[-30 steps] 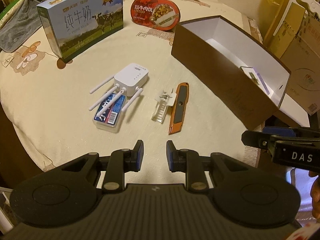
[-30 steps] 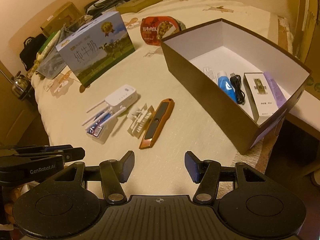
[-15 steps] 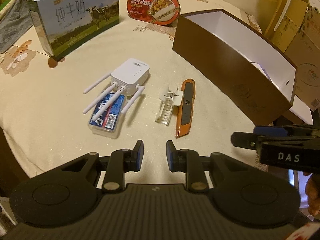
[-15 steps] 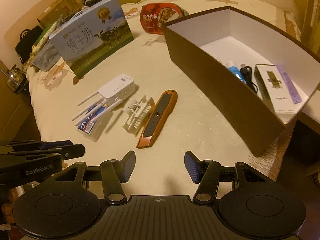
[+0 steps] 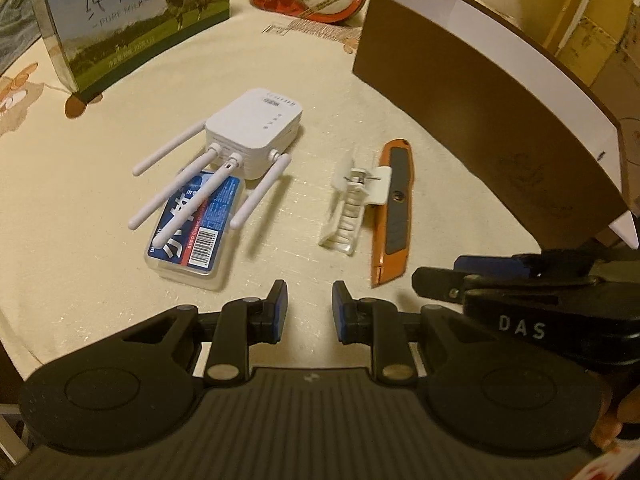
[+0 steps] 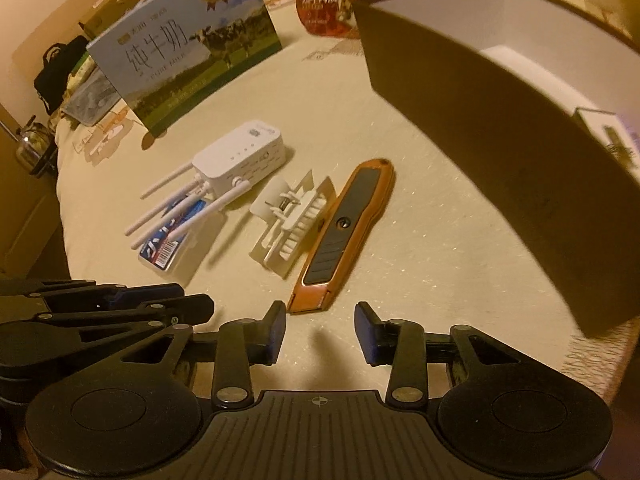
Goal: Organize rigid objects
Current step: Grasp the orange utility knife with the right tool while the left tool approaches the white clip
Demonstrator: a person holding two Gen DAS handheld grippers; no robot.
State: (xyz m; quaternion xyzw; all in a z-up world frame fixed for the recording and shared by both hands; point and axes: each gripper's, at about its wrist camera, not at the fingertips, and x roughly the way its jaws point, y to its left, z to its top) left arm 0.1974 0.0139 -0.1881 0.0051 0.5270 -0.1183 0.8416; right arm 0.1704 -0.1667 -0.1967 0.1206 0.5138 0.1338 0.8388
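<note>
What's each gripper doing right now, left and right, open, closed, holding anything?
Left gripper: open, holding nothing, above the tablecloth.
Right gripper: open, holding nothing, just short of the orange utility knife.

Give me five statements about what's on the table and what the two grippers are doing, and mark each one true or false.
1. The right gripper is shut on the orange utility knife. False: its jaws are open and empty, short of the knife.
2. The white router has antennas lying across the blue-labelled plastic case. True.
3. The white clip lies between the router and the knife. True.
4. The left gripper holds the clip. False: it holds nothing.
5. The brown box has its lid on. False: it is open on top.
</note>
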